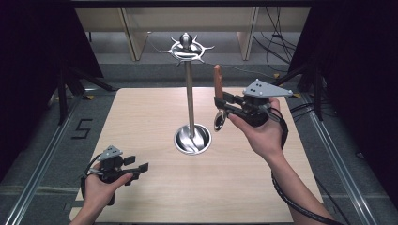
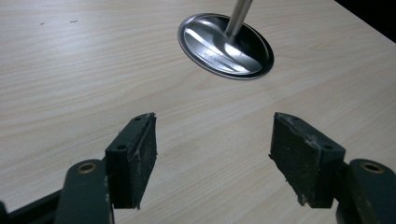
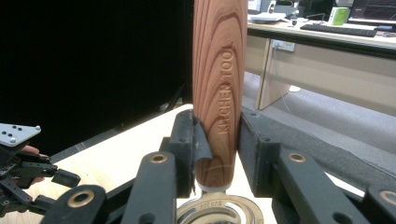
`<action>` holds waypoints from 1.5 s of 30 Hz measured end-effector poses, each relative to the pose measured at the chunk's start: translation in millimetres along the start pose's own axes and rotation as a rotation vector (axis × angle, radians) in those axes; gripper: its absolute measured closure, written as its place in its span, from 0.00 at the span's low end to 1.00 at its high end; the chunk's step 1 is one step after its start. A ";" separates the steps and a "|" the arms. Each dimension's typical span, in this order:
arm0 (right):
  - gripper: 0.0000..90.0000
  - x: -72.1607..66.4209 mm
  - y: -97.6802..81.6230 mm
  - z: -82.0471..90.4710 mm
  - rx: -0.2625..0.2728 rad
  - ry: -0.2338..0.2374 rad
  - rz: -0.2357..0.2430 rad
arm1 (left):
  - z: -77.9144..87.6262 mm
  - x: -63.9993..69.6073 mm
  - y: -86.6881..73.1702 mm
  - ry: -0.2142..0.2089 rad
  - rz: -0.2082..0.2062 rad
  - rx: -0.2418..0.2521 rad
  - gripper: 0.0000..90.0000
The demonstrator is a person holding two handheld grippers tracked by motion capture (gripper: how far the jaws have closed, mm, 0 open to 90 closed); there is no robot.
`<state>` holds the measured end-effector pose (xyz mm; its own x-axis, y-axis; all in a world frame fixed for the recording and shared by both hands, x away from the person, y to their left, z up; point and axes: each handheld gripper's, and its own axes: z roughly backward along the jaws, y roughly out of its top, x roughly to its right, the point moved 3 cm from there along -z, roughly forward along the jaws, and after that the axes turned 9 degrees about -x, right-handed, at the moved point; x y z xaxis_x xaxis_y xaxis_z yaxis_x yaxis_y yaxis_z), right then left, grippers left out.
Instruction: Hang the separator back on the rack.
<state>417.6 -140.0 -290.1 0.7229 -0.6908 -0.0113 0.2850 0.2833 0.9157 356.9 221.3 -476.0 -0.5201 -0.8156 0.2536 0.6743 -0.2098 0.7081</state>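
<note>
1. Right gripper [image 1: 219, 101]. In the high view we find it raised above the table [image 1: 155, 197], at 2 o'clock from the stand [image 1: 189, 93] base [image 1: 192, 139], held in the right hand [image 1: 260, 133]. Its jaws are closed to a narrow gap on the lower end of the utensil's [image 1: 218, 79] wooden handle. The utensil stands upright, with the handle at 12 o'clock and the metal head [image 1: 219, 119] hanging at 6 o'clock below the jaws, clear of the table and apart from the pole.

2. Left gripper [image 1: 136, 169]. It is low over the table at 8 o'clock from the base, in the left hand [image 1: 101, 187]. Its jaws are wide apart and grip nothing.

3. Stand. The round base rests near the table centre. The pole rises to a ring of hooks [image 1: 187, 48], and we see nothing hung on them.

4. View differences.
- The right gripper view shows the right gripper [image 3: 217, 149] with both pads pressed against the handle [image 3: 219, 70], one at 9 and one at 3 o'clock. The left pad's lining is curled back at the contact. We read "KITCHEN TOO" engraved along the wood, with a stamped metal collar [image 3: 219, 207] below. The left gripper [image 3: 28, 177] appears at 8 o'clock, and a desk [image 3: 327, 32] at 2 o'clock.
- The left gripper view shows the left gripper [image 2: 212, 154] with bare table [image 2: 70, 70] between the pads, and the base [image 2: 224, 44] and pole [image 2: 238, 14] at 12 o'clock, well beyond the pads.
</note>
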 end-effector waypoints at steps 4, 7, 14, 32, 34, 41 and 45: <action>0.77 0.7 1.8 -1.4 0.007 -0.010 0.014 | -0.4 0.2 -0.3 -0.002 0.010 -0.002 0.34; 0.77 0.3 3.2 -2.0 0.006 -0.005 0.005 | -0.5 0.3 -0.2 -0.002 0.010 0.000 0.34; 0.77 -0.1 7.3 -3.2 0.009 -0.012 0.013 | -0.2 0.4 -0.2 -0.001 0.011 -0.002 0.34; 0.77 -3.2 13.6 -9.7 0.010 -0.009 0.023 | 0.5 -0.1 -0.5 0.002 0.008 -0.007 0.34; 0.77 -3.4 14.4 -9.9 0.009 -0.015 0.015 | 0.4 -0.4 -0.3 -0.001 0.004 -0.005 0.34; 0.77 -4.5 16.7 -11.9 0.008 -0.014 0.004 | 0.8 -0.4 -0.2 0.006 0.005 -0.002 0.34; 0.77 -3.8 17.9 -13.5 0.008 -0.014 0.006 | 0.5 -0.3 -0.4 0.003 0.008 -0.004 0.34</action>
<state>428.5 -123.4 -279.1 0.7156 -0.6985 -0.0004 0.2756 0.2818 0.9191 356.5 221.9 -476.0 -0.5135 -0.8187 0.2570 0.6804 -0.2060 0.7033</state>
